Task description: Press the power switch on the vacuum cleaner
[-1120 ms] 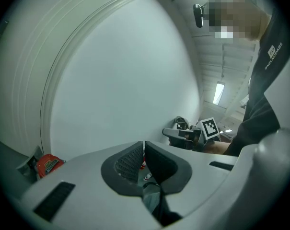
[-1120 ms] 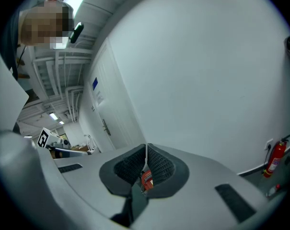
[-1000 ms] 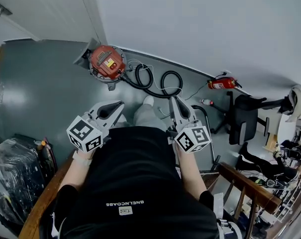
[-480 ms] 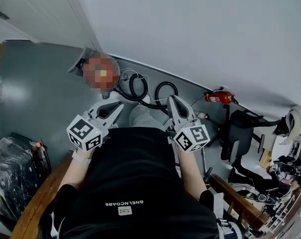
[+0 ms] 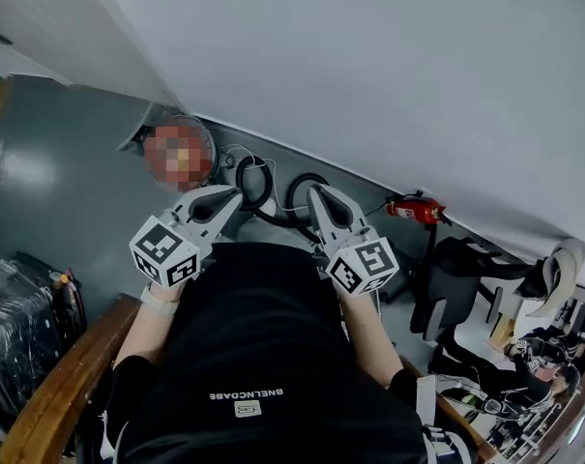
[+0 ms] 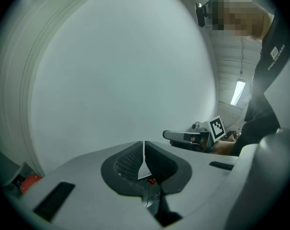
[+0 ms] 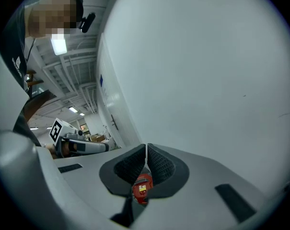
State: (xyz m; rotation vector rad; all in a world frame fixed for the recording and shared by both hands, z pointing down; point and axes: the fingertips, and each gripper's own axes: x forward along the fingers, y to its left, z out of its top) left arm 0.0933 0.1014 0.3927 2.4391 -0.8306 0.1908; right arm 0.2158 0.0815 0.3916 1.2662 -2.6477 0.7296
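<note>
There are 2 grippers, the left gripper [image 5: 232, 199] and the right gripper [image 5: 318, 197]. I count also 1 red vacuum cleaner [image 7: 142, 188], 1 black hose [image 5: 270, 213], 1 red fire extinguisher [image 5: 415, 210] and 1 black chair [image 5: 445, 283].

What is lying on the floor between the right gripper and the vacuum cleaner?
In the head view, a coiled black hose lies on the floor between the right gripper and the vacuum cleaner.

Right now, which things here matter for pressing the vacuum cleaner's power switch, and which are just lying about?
For the job: vacuum cleaner, its black hose, left gripper and right gripper, both with jaws together and empty.

Lying about: fire extinguisher, office chair, plastic-wrapped bundle.
</note>
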